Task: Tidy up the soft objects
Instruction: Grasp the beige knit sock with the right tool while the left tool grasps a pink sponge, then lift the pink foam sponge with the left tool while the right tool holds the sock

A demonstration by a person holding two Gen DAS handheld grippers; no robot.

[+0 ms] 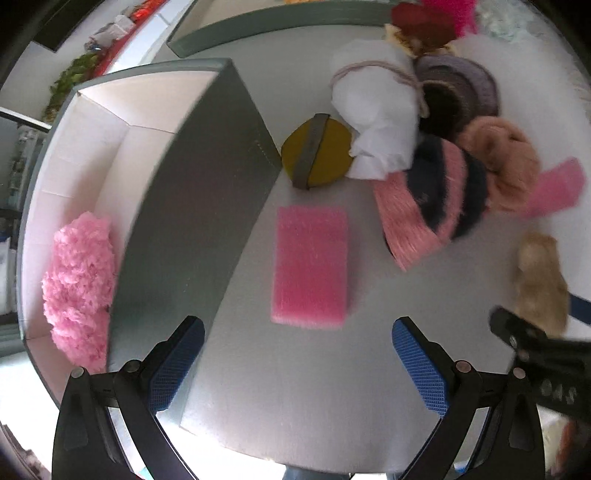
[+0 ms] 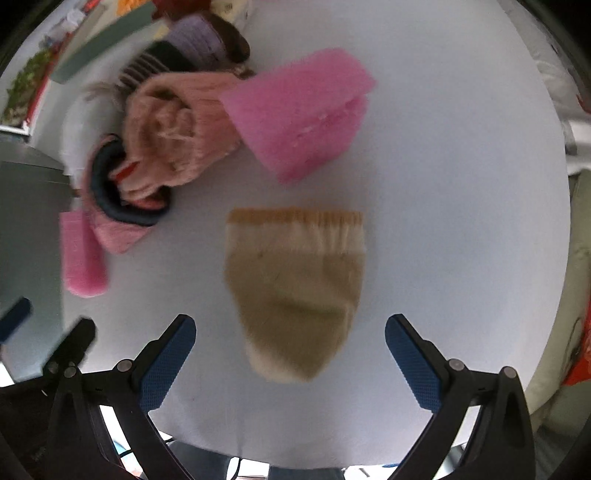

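Observation:
My left gripper is open and empty above the white table, just short of a flat pink sponge. To its left stands a grey box with a white inside, holding a fluffy pink item. My right gripper is open and empty, its fingers either side of the near end of a beige furry mitt. That mitt shows at the right of the left wrist view, with the right gripper's finger beside it. A second pink sponge lies beyond the mitt.
A pile of soft things lies at the back: a pink and navy striped hat, a peach fluffy item, a white bundle, a grey knit item and a yellow round pad. A second grey box stands behind.

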